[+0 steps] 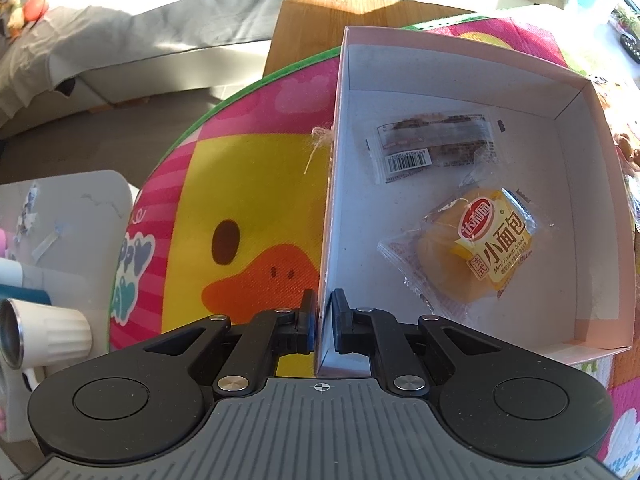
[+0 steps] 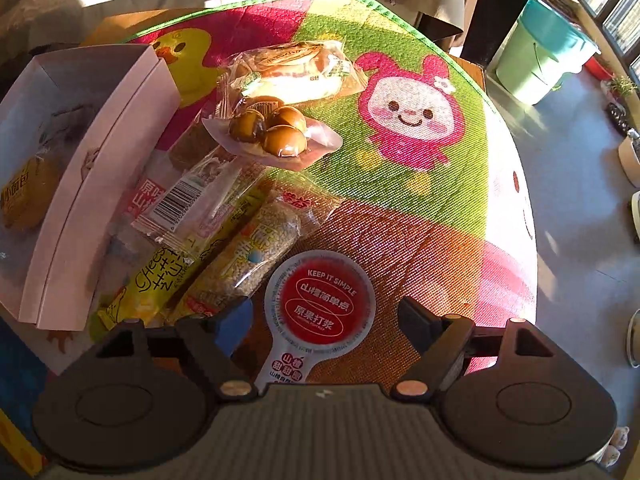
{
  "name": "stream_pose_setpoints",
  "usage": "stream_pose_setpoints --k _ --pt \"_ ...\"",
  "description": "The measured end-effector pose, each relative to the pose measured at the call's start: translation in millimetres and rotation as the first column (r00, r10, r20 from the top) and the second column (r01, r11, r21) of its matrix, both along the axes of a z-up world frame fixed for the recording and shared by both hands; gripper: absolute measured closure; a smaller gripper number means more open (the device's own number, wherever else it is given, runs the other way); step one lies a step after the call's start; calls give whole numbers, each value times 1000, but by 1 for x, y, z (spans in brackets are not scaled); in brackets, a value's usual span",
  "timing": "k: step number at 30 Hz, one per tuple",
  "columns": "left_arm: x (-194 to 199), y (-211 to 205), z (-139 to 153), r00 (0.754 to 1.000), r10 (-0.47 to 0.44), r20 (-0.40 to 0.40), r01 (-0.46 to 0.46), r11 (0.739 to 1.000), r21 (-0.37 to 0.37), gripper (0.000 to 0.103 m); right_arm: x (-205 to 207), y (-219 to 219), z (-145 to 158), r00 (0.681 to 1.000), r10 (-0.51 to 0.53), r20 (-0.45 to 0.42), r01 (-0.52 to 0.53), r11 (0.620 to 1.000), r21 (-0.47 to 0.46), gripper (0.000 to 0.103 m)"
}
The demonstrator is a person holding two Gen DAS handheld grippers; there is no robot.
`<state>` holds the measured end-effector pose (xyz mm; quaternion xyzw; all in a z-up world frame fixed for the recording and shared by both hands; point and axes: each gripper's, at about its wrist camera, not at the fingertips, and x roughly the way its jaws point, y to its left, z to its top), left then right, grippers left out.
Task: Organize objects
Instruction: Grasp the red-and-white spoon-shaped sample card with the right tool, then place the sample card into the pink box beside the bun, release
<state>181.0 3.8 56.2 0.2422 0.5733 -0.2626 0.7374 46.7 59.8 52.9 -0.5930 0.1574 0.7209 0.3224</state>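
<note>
My left gripper is shut on the left wall of a white-and-pink cardboard box, one pad inside and one outside. Inside the box lie a yellow mini French bread packet and a dark snack packet with a barcode. My right gripper points down and stands open over a round red-and-white lollipop-shaped packet; the packet lies on the mat between the fingers, with a gap at each pad. The box also shows at the left of the right wrist view.
Beside the box lies a pile of snacks: a braised-egg packet, a wrapped bun, a yellow cheese stick and a grain bar. A cartoon mat covers the table. A teal bucket stands beyond. A white cup sits left.
</note>
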Motion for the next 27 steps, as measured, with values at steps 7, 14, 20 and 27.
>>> stream_pose_setpoints --k 7,14,20,27 --pt "1 6 0 999 -40 -12 40 998 -39 94 -3 -7 5 997 -82 13 82 997 -5 42" --pt "3 12 -1 995 -93 -30 91 993 -72 94 5 -57 52 977 -212 -15 211 977 -35 42" --pt "5 18 -3 990 -117 -81 110 990 -92 94 -5 -130 126 957 -286 -47 285 958 -30 42" --pt "9 21 -9 981 -165 -98 152 980 -130 94 -48 -184 223 932 -318 -175 330 943 42 42"
